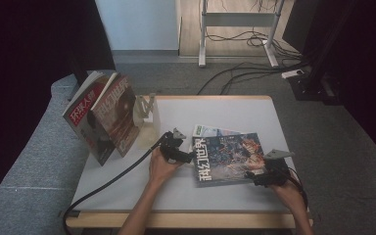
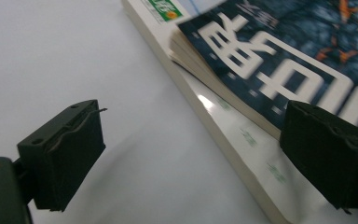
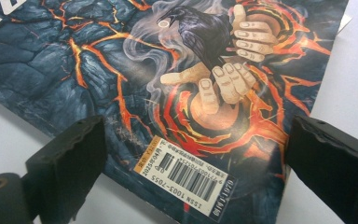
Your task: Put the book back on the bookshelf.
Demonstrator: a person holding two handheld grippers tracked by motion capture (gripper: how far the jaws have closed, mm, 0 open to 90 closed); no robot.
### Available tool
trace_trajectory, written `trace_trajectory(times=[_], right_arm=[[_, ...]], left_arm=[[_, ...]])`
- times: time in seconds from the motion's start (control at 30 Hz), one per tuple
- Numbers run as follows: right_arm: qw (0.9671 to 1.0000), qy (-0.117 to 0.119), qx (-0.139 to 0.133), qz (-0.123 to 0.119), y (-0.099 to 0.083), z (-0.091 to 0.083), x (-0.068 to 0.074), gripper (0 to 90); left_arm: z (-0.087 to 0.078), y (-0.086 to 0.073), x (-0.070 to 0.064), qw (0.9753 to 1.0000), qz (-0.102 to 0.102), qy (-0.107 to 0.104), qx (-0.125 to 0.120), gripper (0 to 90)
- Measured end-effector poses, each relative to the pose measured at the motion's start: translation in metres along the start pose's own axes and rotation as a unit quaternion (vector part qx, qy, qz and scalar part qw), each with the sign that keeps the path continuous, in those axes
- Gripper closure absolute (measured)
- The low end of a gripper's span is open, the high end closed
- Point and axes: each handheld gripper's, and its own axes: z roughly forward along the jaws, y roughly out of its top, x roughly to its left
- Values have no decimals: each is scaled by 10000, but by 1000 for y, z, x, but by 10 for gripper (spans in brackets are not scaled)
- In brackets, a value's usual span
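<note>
A dark blue magazine [image 1: 227,156] with white characters lies flat on the white table [image 1: 127,191], on top of a white-and-green magazine [image 1: 208,131]. My left gripper [image 1: 188,155] is at the top magazine's left edge. In the left gripper view it is open [image 2: 196,158], its jaws straddling the spine edges of the blue magazine [image 2: 279,60] and the one beneath [image 2: 242,140]. My right gripper [image 1: 251,177] is at the near right corner. It stands open [image 3: 198,175] over the cover [image 3: 121,70], around the barcode [image 3: 186,175].
Two magazines [image 1: 100,117] stand tilted at the table's left, leaning by a pale stand [image 1: 149,122]. A grey padded surface [image 1: 34,161] borders the table on the left. Cables [image 1: 235,73] and desk legs lie on the floor beyond the far edge.
</note>
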Motion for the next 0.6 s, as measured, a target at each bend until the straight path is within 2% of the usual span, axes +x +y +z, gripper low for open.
trace_trajectory(times=[0.1, 0.23, 0.3, 0.4, 0.5, 0.6], right_arm=[[10000, 13, -34, -1, -1, 0, -2, 44], [9999, 98, -93, 64, -3, -1, -6, 43], [9999, 73, -13, 95, -4, -1, -8, 37], [9996, 179, -79, 225, -7, 0, -11, 38], [9995, 218, -94, 230, -9, -1, -11, 37], [9994, 235, -74, 226, -9, -2, -11, 40]], left_arm=[[-5, -7, -8, 9999, 7, -158, -17, 55], [-12, -15, -19, 9996, 186, -231, 20, 53], [-16, -18, -24, 9993, 189, -333, -29, 53], [-22, -23, -33, 9988, 257, -422, -58, 51], [-25, -28, -43, 9981, 380, -492, -8, 41], [-30, -34, -54, 9967, 452, -676, -71, 41]])
